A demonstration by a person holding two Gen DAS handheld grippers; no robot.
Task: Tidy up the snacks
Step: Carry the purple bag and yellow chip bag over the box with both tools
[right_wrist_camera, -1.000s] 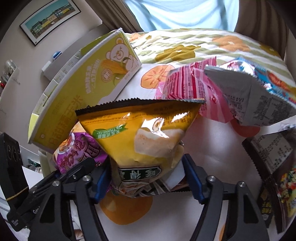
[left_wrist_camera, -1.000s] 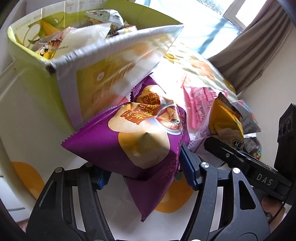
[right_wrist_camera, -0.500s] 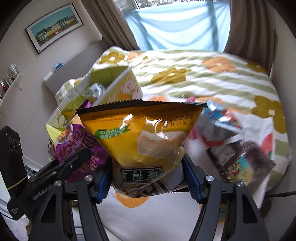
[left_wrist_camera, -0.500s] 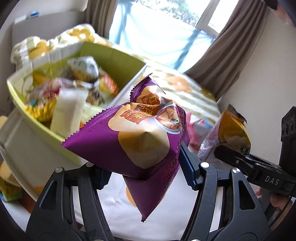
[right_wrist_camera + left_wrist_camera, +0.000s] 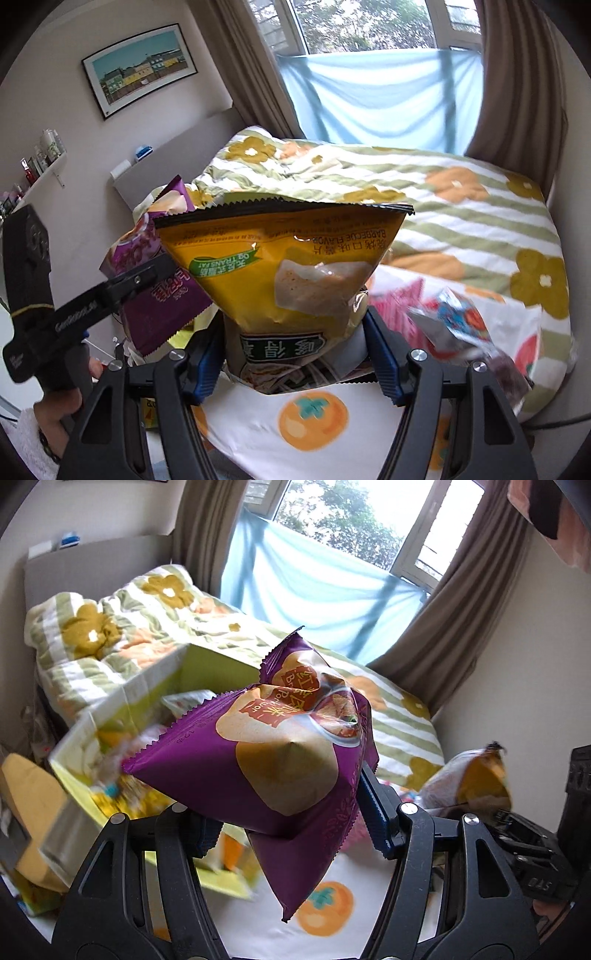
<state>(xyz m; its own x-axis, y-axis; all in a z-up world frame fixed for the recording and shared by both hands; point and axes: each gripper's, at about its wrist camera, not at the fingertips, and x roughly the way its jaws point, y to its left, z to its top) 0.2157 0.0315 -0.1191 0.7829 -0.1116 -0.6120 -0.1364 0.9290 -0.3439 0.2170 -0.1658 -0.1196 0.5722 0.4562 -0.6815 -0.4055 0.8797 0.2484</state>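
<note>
bags are lifted way higher than a second ago: left gripper point(image 5: 284, 830) pinches the purple bag point(image 5: 266, 753), right gripper point(image 5: 295, 363) the yellow bag point(image 5: 288, 269); we're heading for the box point(image 5: 122, 716) at left of frame.

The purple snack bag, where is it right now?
The purple snack bag is clamped in the left gripper, held up above the yellow-green box on the bed, left of the yellow bag.

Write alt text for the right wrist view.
The right tongs grip a yellow chip bag held above a floral bed. At left, the left tongs hold a purple bag; more snacks lie at right.
</note>
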